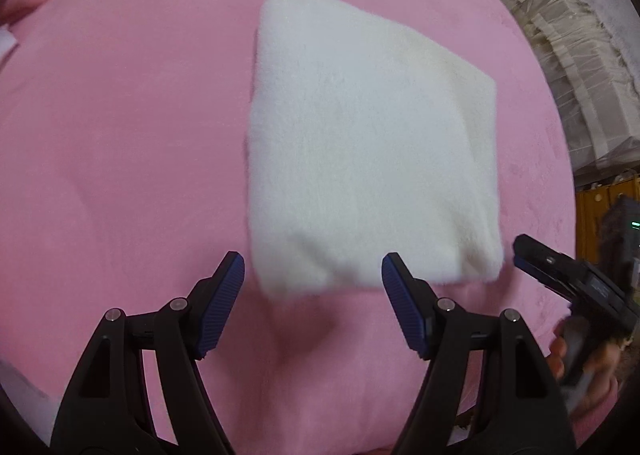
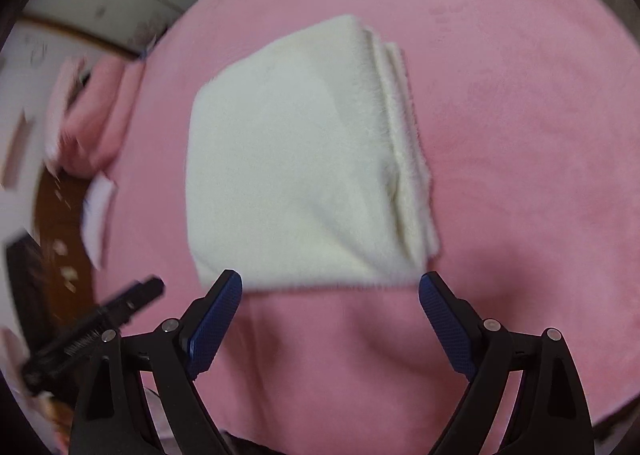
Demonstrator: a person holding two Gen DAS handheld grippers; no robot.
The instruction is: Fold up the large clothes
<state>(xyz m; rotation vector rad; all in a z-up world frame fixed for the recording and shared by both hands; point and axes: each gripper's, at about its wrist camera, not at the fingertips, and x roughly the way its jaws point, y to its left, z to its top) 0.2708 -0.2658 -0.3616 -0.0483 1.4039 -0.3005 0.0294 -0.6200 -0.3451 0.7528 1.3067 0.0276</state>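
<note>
Left wrist view: white folded garment laid flat just past both grippers, left gripper and right gripper spread empty, probably for another fold.

room: bare pink bedspread all around | obstacle: folded white garment

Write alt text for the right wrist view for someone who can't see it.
A folded white cloth lies on a pink bedcover, its stacked layers showing along the right edge. The right gripper is open and empty just short of its near edge, and the left gripper pokes in at lower left.
</note>
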